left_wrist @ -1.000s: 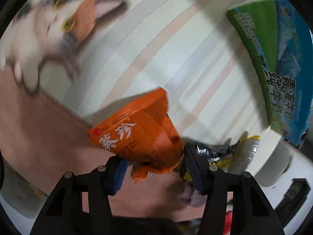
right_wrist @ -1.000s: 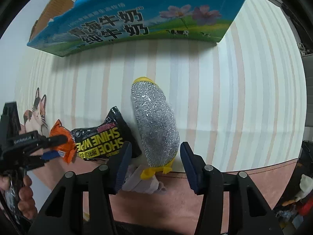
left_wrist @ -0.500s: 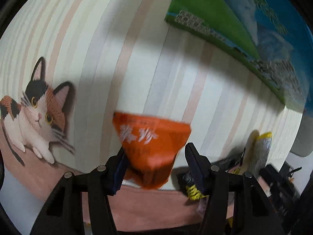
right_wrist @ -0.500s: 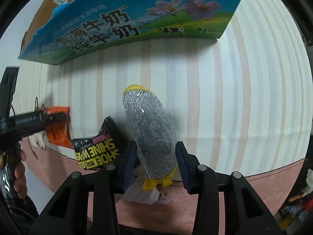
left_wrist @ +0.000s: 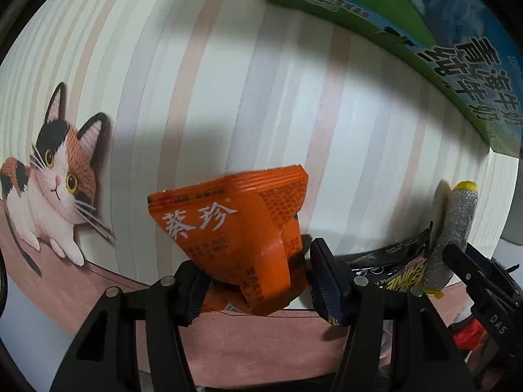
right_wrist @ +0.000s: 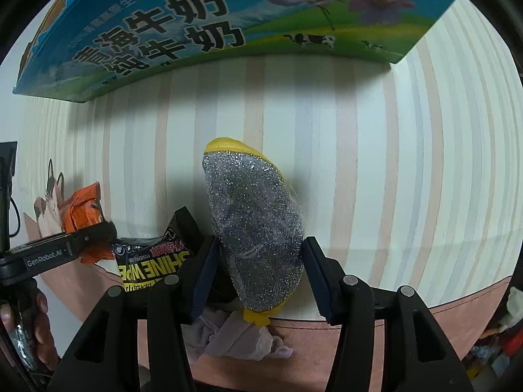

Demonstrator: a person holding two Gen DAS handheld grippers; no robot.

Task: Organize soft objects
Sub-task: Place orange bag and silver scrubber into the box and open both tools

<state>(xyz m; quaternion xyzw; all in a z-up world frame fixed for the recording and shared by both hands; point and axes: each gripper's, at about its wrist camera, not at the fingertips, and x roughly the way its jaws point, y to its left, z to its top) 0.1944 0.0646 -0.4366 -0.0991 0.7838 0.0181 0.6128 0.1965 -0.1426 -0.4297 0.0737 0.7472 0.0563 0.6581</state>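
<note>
Left wrist view. The left gripper has its two fingers closed in on an orange packet with white Chinese lettering. The packet is crumpled at its lower end between the blue pads and fans out upward, over the striped mat. Whether the packet touches the mat cannot be told. A printed calico cat sits on the mat to the left, at the edge of the pink border band. A green-and-blue milk carton box stands at upper right. At far right lie a black wipe packet and a silver scouring sponge with yellow ends. The right gripper's fingers reach in at the sponge.

Right wrist view. The right gripper straddles the silver scouring sponge. Both blue pads sit at the lower sides of the sponge; the left pad looks pressed against it and the right one at its edge, so a light clasp. The sponge lies lengthwise on the striped mat, one yellow tip pointing toward the milk carton box, the other at the pink border. Just left of the sponge lies the black wipe packet, yellow "SHINE WIPE" print upside down. A crumpled pale lilac cloth lies beneath the gripper, on the border band. At far left, the left gripper holds the orange packet in front of the cat print.
</note>
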